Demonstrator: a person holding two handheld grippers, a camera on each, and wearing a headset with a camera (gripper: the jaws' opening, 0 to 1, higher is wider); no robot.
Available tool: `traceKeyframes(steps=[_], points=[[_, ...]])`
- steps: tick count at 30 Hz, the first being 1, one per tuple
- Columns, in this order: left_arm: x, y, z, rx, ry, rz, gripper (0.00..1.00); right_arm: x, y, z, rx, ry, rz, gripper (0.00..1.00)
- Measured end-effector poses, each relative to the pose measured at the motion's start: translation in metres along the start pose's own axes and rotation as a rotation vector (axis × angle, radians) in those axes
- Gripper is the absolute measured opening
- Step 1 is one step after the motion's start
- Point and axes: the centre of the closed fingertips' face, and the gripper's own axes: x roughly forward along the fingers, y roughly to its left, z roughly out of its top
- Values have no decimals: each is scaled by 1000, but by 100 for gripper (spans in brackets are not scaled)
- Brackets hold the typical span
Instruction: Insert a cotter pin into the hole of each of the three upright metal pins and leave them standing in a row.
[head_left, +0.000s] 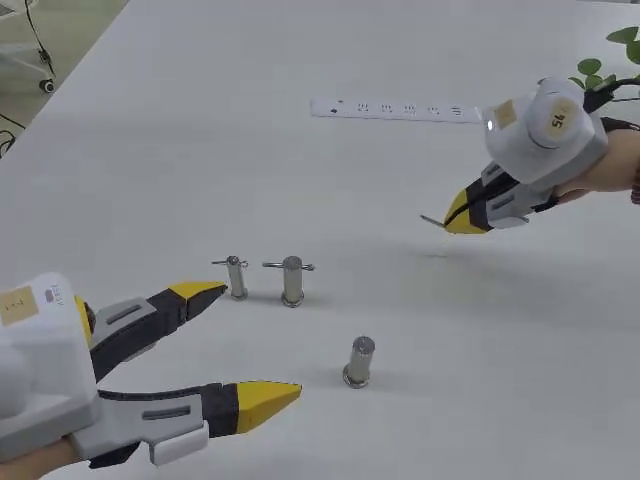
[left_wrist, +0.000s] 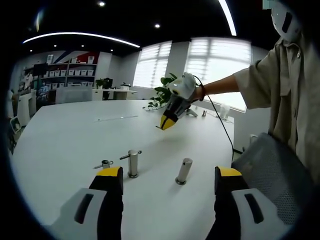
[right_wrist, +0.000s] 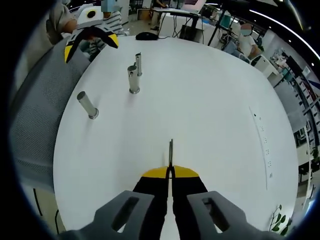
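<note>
The cotter pin (right_wrist: 171, 150) is pinched between the closed jaws of the right tool (right_wrist: 171, 172) and sticks straight out past the yellow tips. In the head view the right tool (head_left: 458, 215) hangs above the desk (head_left: 200, 150) at the upper right, tips pointing left and down, with the cotter pin (head_left: 433, 219) showing as a thin sliver at its nose. The bare pin (head_left: 360, 361) stands upright on the desk well apart from it, down and to the left, nearer the person. In the right gripper view the bare pin (right_wrist: 88, 105) sits far off to the left of the line of the jaws. The two fitted pins (head_left: 292, 281) stand upright just beside each other farther back and left of the bare pin, each crossed near its top by one of the set cotters (head_left: 288, 265). The bare pin is out of line with them. The left tool (head_left: 240, 343) is wide open and empty at the near left, and its farther tip is near the left fitted pin. In the left gripper view the bare pin (left_wrist: 184, 171) lies ahead between the two jaws, closer to the right one, and the fitted pins (left_wrist: 132, 164) are ahead of the left jaw. A power strip (head_left: 395, 109) lies far back on the desk, and a plant (head_left: 610, 60) shows at the right edge.
</note>
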Motion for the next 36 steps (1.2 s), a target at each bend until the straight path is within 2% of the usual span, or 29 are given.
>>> traceKeyframes(steps=[3,6,14,17,21,28,31,34,36], points=[[1,-1,2,-13,-7,-2,71,-1,2,3,-13,-17,-2,1],[2,-4,6,-54,-31,-10,70,-5,14,15,-34,-37,-7,2],[7,-12,7,-98,-34,-25,65,-14,37,41,-72,-85,-14,2],[9,-14,9,-143,-48,-31,63,-17,46,51,-89,-104,-19,2],[12,-15,10,-171,-52,-32,61,-19,56,60,-102,-121,-21,2],[17,-17,13,-228,-51,-44,55,-19,74,73,-129,-141,-8,2],[19,-18,15,-251,-56,-49,53,-18,74,73,-134,-147,-3,2],[21,-19,17,-280,-61,-56,51,-19,82,78,-146,-152,-3,2],[23,-20,18,-298,-59,-58,49,-18,80,79,-150,-158,-3,2]])
